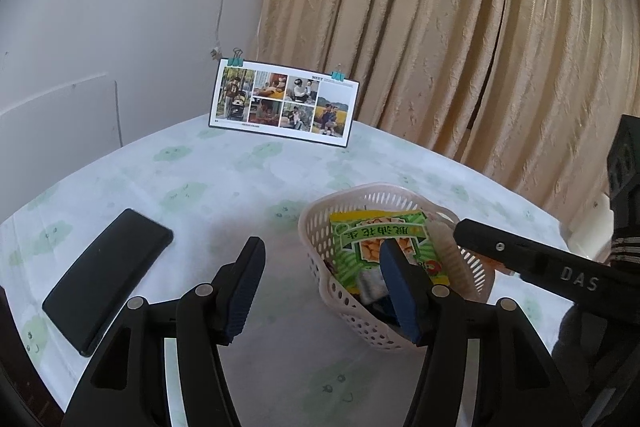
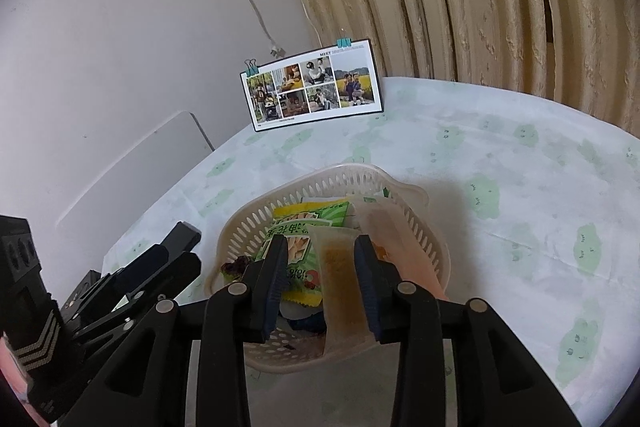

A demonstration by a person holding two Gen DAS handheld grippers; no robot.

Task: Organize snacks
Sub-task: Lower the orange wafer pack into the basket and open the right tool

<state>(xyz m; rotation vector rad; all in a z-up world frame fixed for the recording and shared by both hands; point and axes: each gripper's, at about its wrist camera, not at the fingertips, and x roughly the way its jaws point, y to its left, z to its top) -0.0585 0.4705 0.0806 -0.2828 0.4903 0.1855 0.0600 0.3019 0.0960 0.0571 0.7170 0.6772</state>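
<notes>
Between the right gripper's (image 2: pixel 322 263) fingers, a translucent orange-brown snack packet (image 2: pixel 342 287) stands over the white basket (image 2: pixel 430 247), beside a green peanut packet (image 2: pixel 296 247). Left gripper (image 1: pixel 322 281) hangs wide, empty, its right finger over the basket.

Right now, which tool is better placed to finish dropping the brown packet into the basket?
Right. The right tool already brackets the brown packet over the basket. The left tool is open, holds nothing, and sits beside the basket's near-left wall.
</notes>
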